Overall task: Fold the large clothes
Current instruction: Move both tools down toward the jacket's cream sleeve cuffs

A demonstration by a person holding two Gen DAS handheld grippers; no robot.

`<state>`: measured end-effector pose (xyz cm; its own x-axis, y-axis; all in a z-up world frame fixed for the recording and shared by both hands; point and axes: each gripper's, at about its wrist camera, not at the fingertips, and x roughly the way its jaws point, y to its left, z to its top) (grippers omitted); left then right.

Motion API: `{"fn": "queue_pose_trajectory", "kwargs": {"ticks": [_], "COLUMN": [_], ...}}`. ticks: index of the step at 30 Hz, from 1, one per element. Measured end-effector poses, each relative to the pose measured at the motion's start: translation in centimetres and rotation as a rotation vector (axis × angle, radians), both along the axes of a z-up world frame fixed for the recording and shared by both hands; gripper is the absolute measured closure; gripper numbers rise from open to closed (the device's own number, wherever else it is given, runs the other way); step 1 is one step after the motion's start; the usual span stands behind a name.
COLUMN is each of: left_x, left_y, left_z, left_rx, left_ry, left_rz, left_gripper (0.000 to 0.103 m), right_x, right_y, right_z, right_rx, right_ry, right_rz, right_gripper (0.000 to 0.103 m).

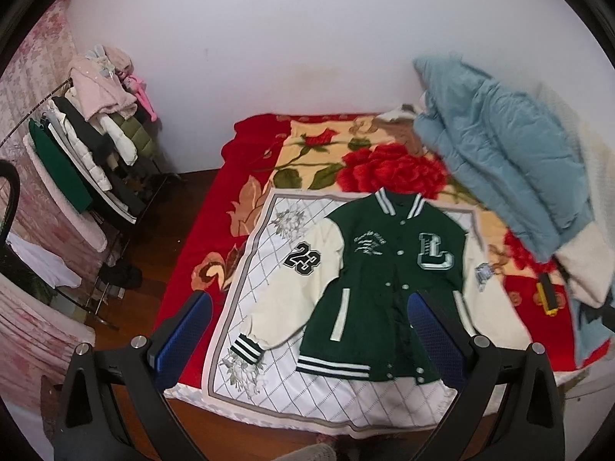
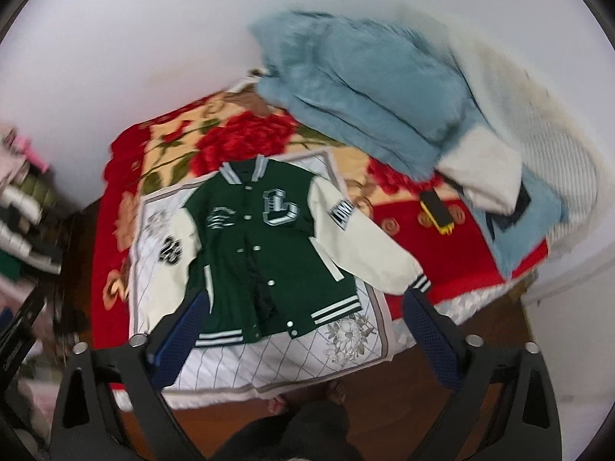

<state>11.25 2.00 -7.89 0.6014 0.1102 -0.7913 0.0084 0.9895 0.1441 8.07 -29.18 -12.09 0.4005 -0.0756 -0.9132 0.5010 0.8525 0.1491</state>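
Both claws hang above the near edge of the bed (image 1: 184, 269), spread wide and holding nothing. Ahead of the left claw (image 1: 309, 313), between and beyond its blue pads (image 1: 184, 330), the jacket (image 1: 384, 280) lies flat and face up on a white quilted mat (image 1: 269, 249), collar away from the claw, hem nearest it. Its green body is snapped shut part of the way; the cream sleeves spread out to either side, the one with the "28" patch (image 1: 303, 263) running toward the claw's left pad, striped cuff lying on the mat. From the right claw (image 2: 303, 307) the same jacket (image 2: 261, 238) sits ahead and slightly left, its hem between the pads, its other sleeve (image 2: 369, 246) reaching over the mat's edge toward the right pad (image 2: 426, 322). Farther ahead and to the right of both claws a blue coat (image 1: 499, 153) is heaped on the red rose blanket (image 1: 384, 165), with a small yellow-and-black object (image 1: 546, 296) beside it. Far to the left of the left claw stands a rack (image 1: 88, 146) of hanging clothes. Under the right claw, the person's feet (image 2: 307, 395) show on the wood floor (image 2: 403, 384).
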Motion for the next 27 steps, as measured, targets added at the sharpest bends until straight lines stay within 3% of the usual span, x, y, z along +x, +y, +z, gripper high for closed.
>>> {"fn": "queue_pose_trajectory", "kwargs": {"ticks": [4, 8, 12, 16, 19, 22, 24, 27], "left_x": [3.9, 7.1, 9.0, 10.0, 10.1, 10.5, 10.7, 11.3], "left_y": [-0.5, -0.3, 1.0, 3.2, 4.6, 5.7, 6.1, 6.0], "left_z": [-6.1, -12.9, -20.5, -28.3, -32.7, -36.5, -38.4, -40.0], "left_rx": [0.082, 0.162, 0.226, 0.288, 0.295, 0.27, 0.271, 0.25], "left_ry": [0.084, 0.187, 0.247, 0.363, 0.434, 0.485, 0.515, 0.523], "left_rz": [0.051, 0.132, 0.253, 0.357, 0.41, 0.435, 0.433, 0.421], "left_gripper": [0.0, 0.0, 0.0, 0.0, 0.0, 0.0, 0.0, 0.0], "right_x": [3.6, 8.5, 14.7, 20.9, 24.9, 28.3, 29.9, 29.4], "right_y": [-3.9, -4.7, -1.1, 4.8, 9.5, 13.4, 15.5, 15.7], "right_z": [-8.6, -19.2, -31.6, -43.2, -49.3, -53.1, -55.2, -56.8], "right_rx": [0.08, 0.241, 0.417, 0.551, 0.605, 0.624, 0.525, 0.346], "right_ry": [0.122, 0.219, 0.287, 0.356, 0.376, 0.377, 0.42, 0.51], "right_rz": [-0.018, 0.043, 0.201, 0.33, 0.37, 0.408, 0.449, 0.462], "right_gripper": [0.007, 0.007, 0.008, 0.017, 0.018, 0.018, 0.018, 0.053]}}
